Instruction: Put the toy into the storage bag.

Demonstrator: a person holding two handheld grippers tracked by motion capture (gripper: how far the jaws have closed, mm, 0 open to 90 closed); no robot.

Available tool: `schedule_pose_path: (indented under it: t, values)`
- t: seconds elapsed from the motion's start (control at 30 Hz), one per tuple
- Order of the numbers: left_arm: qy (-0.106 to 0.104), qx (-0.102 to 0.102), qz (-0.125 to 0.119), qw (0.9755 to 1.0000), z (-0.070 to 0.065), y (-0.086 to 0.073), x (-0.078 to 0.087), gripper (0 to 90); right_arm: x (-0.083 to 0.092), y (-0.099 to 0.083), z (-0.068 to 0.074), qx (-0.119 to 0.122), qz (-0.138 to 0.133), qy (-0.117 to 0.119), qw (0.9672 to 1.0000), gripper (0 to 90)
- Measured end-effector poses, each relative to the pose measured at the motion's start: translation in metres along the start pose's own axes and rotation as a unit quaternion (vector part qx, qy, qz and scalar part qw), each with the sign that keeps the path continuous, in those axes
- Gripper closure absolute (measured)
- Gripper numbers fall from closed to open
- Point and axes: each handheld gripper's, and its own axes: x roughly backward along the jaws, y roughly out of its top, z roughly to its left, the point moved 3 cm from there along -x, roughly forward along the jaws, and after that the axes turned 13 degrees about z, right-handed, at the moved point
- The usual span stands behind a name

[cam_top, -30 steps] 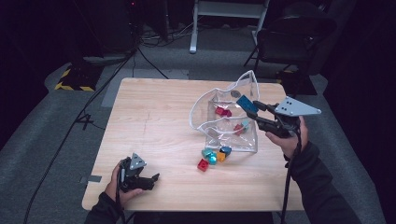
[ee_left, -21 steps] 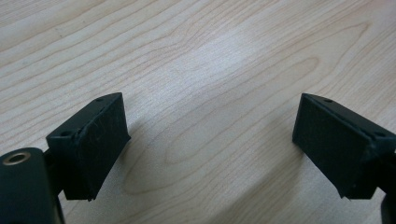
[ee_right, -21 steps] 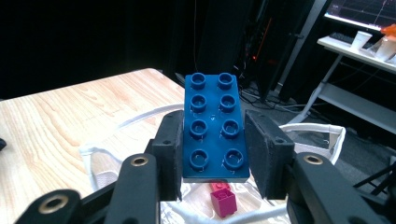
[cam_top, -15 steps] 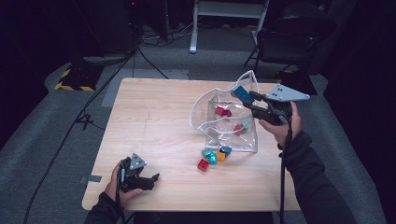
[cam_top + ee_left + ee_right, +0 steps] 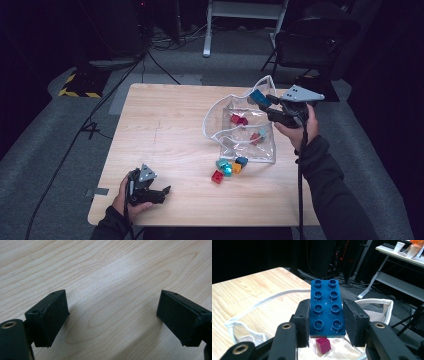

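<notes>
Resting on the wooden table (image 5: pixel 165 130) at 7 o'clock, left gripper (image 5: pixel 161 192), jaws spread with nothing between; loose small bricks (image 5: pixel 227 167) near 5 o'clock; at 2 o'clock, right gripper (image 5: pixel 325 317) pinching blue brick (image 5: pixel 325 307) by its long sides over the open clear pouch (image 5: pixel 240 135)

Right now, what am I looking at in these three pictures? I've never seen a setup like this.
A person sits at a wooden table holding a hand-operated clamp tool in each hand. One picture looks down from above; the other two come from small cameras riding on each tool. The right gripper pinches a blue building brick above a clear bag with white trim, which already holds a few bricks. More small coloured bricks lie on the table beside the bag. The left gripper rests open near the table's front edge, holding nothing.
</notes>
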Motion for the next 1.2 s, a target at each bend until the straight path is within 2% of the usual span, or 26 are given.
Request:
schedule_pose_path:
  t: [0.27, 0.4, 0.57, 0.87, 1.0, 1.2]
  values:
    - [0.0, 0.0, 0.0, 1.0, 0.0, 0.0, 0.0, 10.7, -0.005, -0.001, 0.001, 0.001, 0.007, -0.002, 1.0, 59.4]
    - [0.0, 0.0, 0.0, 1.0, 0.0, 0.0, 0.0, 10.7, -0.004, -0.001, 0.002, -0.003, 0.003, -0.004, 1.0, 54.0]
    - [0.0, 0.001, 0.0, 1.0, 0.0, 0.0, 0.0, 10.6, -0.001, -0.003, 0.002, -0.005, 0.0, -0.005, 1.0, 52.1]
    - [0.0, 0.001, 0.0, 1.0, 0.0, 0.0, 0.0, 10.6, 0.016, -0.008, 0.004, 0.004, -0.018, -0.011, 0.9998, 48.6]
    - [0.0, 0.0, 0.0, 1.0, 0.0, 0.0, 0.0, 10.6, 0.027, -0.015, 0.001, -0.005, -0.031, -0.018, 0.9994, 48.2]
    - [0.0, 0.001, 0.0, 1.0, 0.0, 0.0, 0.0, 10.6, 0.043, -0.026, 0.002, 0.003, -0.035, -0.024, 0.9991, 47.6]
